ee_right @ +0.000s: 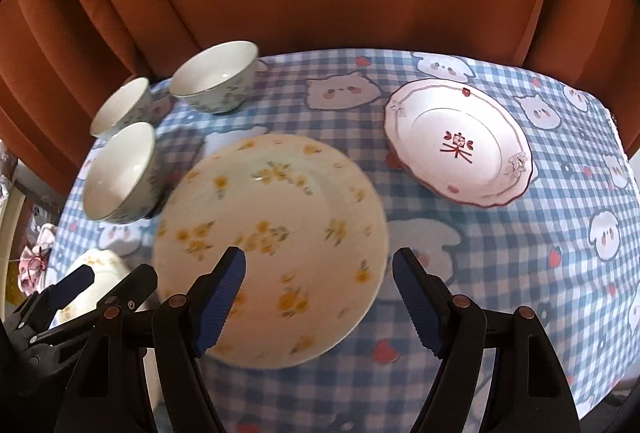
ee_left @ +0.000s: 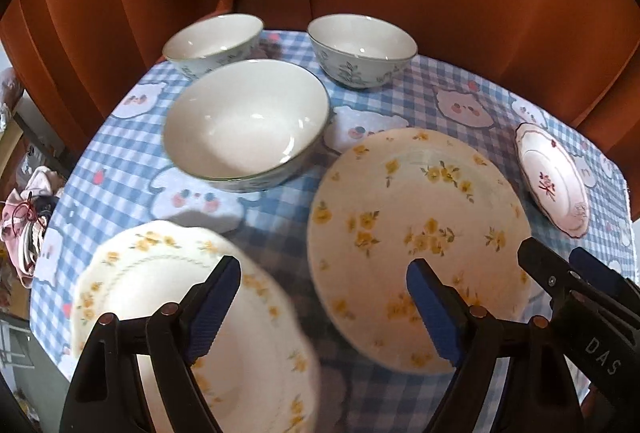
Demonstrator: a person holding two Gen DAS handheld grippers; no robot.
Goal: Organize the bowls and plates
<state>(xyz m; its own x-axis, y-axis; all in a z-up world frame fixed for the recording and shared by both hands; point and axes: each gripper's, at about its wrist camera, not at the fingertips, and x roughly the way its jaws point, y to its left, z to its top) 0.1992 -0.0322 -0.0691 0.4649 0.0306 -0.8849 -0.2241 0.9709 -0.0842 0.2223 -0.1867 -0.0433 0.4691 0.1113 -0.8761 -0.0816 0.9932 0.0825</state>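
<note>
Plates and bowls lie scattered on our checked tablecloth (ee_left: 120, 161). From the left: the scalloped plate (ee_left: 168, 293) at seven o'clock under our left gripper (ee_left: 324, 297), jaws spread and empty; three bowls (ee_left: 246, 123) grouped at eleven, likely awaiting nesting; the yellow-flowered plate (ee_right: 272, 233) at centre below our right gripper (ee_right: 320, 293), also spread; the pink-rimmed plate (ee_right: 460, 143) apart at two.

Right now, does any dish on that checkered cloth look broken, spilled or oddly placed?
Nothing stands out. The three bowls sit upright and empty, and the yellow-flowered plates and red-rimmed plate lie flat. No chips or spills show, though the picture is blurred.
</note>
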